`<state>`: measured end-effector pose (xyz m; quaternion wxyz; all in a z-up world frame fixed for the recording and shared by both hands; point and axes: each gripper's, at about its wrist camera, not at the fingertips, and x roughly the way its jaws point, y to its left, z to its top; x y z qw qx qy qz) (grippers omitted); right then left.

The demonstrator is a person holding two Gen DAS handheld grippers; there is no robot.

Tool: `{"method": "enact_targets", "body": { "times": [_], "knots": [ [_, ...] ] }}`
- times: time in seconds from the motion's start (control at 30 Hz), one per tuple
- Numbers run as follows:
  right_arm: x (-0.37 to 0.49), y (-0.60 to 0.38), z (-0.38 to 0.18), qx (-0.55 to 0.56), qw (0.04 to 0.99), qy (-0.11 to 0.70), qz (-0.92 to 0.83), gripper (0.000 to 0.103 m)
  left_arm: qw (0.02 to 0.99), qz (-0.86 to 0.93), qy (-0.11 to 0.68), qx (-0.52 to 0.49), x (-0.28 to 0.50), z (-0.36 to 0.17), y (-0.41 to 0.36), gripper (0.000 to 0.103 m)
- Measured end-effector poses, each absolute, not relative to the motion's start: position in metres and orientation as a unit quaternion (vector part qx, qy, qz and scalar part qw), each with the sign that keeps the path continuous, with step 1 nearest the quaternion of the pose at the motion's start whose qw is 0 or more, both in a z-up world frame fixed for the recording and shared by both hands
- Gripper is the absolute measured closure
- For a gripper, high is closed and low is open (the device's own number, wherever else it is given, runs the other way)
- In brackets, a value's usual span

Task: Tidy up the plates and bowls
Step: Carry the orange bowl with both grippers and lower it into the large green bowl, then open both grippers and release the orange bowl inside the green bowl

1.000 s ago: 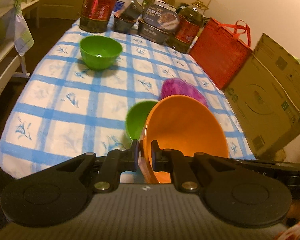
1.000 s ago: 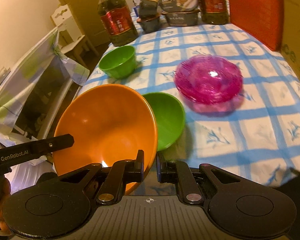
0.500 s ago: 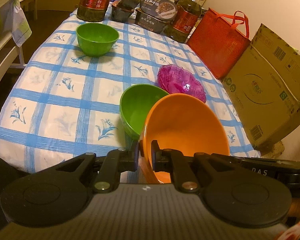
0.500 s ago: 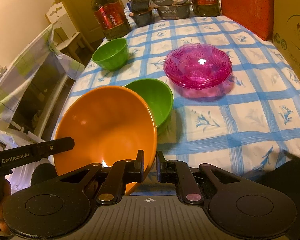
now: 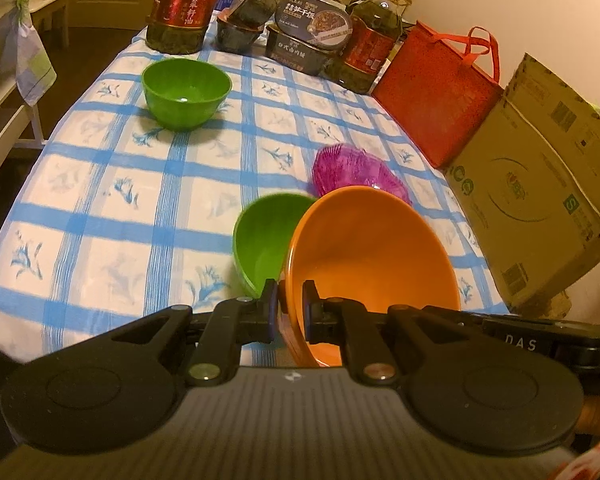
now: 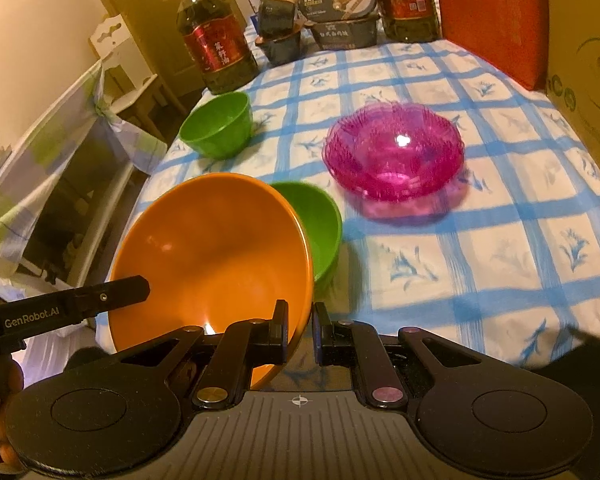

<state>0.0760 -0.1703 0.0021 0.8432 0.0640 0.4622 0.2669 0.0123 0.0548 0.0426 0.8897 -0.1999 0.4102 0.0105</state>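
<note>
A large orange bowl (image 5: 372,256) (image 6: 212,248) is held tilted above the near edge of the table. My left gripper (image 5: 287,312) is shut on its left rim and my right gripper (image 6: 300,328) is shut on its right rim. A green bowl (image 5: 266,244) (image 6: 320,224) sits just behind the orange bowl, partly hidden by it. A stack of pink glass bowls (image 5: 352,170) (image 6: 394,152) stands further right. A second green bowl (image 5: 186,92) (image 6: 218,124) stands upright at the far left.
The table has a blue checked cloth (image 5: 112,184). Oil bottles (image 5: 182,4) and food containers (image 5: 308,32) line its far end. A red bag (image 5: 436,88) and a cardboard box (image 5: 540,184) stand along the right side. A chair (image 6: 60,184) is at the left.
Both grippers with the orange bowl have moved forward and lower toward the table after a lift half a second ago. The near green bowl looks blurred.
</note>
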Motion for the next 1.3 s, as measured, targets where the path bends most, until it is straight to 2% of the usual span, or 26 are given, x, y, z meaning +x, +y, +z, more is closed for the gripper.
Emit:
{"method": "enact_targets", "body": {
  "times": [0.5,1.3],
  "knots": [
    [0.151,-0.135,-0.032,0.046,0.834,0.488,0.253,0.092,0.873,0.03,0.445,-0.198,0.085,-0.001,0.083,0.093],
    [0.161,-0.12,-0.051,-0.008,0.842,0.485,0.237,0.09,0.868,0.036,0.457,-0.19,0.098,-0.024,0.084,0.093]
  ]
}}
